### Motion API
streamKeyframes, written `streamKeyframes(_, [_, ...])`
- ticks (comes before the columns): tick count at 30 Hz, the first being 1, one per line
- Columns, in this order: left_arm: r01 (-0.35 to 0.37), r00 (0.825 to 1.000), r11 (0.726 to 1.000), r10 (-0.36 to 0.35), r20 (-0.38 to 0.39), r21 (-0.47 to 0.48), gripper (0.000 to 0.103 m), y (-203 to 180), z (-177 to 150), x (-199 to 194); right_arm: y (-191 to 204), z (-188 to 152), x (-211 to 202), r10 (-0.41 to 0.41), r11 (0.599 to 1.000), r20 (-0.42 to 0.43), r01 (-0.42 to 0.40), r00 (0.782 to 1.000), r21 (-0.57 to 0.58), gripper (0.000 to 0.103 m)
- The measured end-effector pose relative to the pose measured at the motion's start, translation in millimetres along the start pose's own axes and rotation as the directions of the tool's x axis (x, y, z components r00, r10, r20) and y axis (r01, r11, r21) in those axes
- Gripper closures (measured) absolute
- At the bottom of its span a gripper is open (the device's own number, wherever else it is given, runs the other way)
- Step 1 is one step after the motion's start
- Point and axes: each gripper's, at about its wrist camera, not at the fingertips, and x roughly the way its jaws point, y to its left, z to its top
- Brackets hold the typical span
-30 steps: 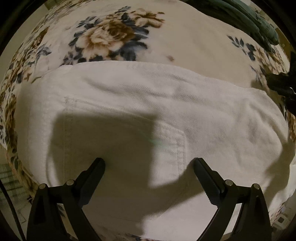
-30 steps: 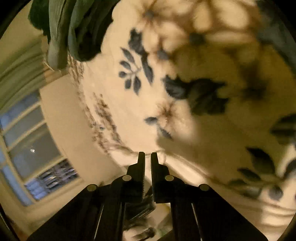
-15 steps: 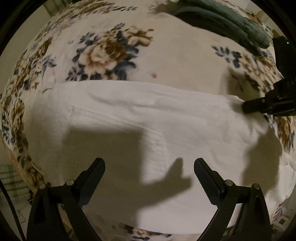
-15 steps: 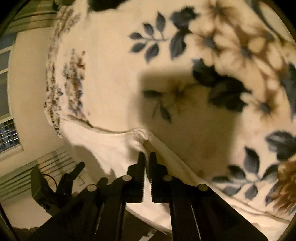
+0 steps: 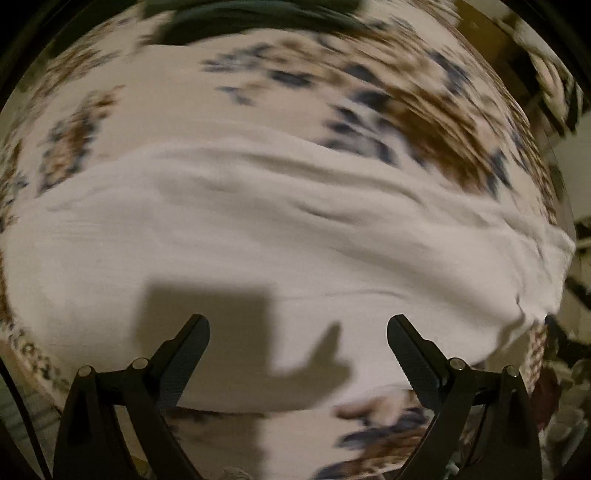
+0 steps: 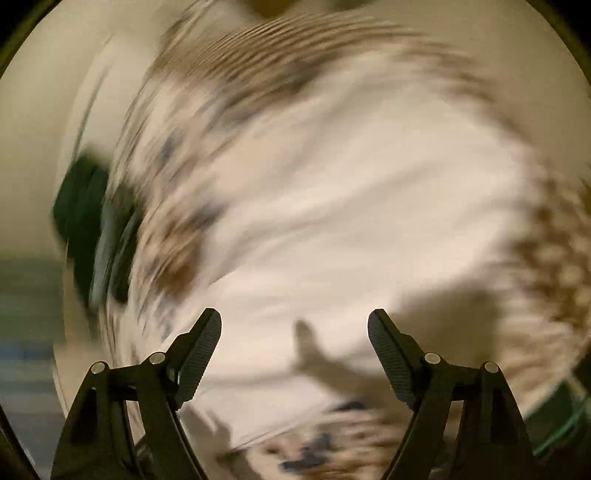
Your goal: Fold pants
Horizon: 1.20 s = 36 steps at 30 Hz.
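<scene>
I was folding the white pants [image 5: 280, 236], and they lay flat in a long band across the flowery blanket [image 5: 417, 107] on the bed. My left tongs [image 5: 297, 332] pointed straight down over the near part of the pants, with the two fingers wide apart and nothing between them. My right tongs [image 6: 295, 325] were opening too, and no cloth was pinched in them; I only saw the pants lying under the gap. Both pictures were smeared, so I could not make out seams or pockets. A dark green cloth [image 5: 258, 14] sat at the far edge of the blanket, well away from the pants. I think the step here was to get a new hold for the next fold. To do it well, I should slow down first, so I could see the edge clearly. Then I should bring each pair of tongs down onto one end of the same edge and pinch all the layers together, not just the top one. I should lift both ends evenly, so the fold came out straight and the pants did not bunch up or slide off the near side of the bed.
</scene>
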Motion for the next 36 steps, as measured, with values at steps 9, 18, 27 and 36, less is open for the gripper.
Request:
streamKeyframes(9, [0.046, 0.996, 0.983, -0.032, -0.078, 0.179, 0.005, -123, 10, 44, -144, 43, 15, 0.275, 0.92, 0.162, -0.308, 0.948, 0.241, 0.019])
streamKeyframes(18, [0.076, 0.991, 0.984, -0.057, -0.118, 0.159, 0.005, -151, 27, 74, -100, 42, 32, 0.484, 0.852, 0.221, -0.514, 0.847, 0.102, 0.067])
streamKeyframes(27, [0.096, 0.99, 0.985, -0.079, -0.119, 0.14, 0.004, -136, 13, 77, -66, 53, 78, 0.54, 0.823, 0.17, -0.559, 0.824, 0.096, 0.074])
streamKeyframes(36, [0.057, 0.979, 0.989, -0.029, -0.202, 0.134, 0.0, -133, 17, 105, -32, 69, 130, 0.49, 0.856, 0.122, -0.503, 0.863, 0.118, 0.087])
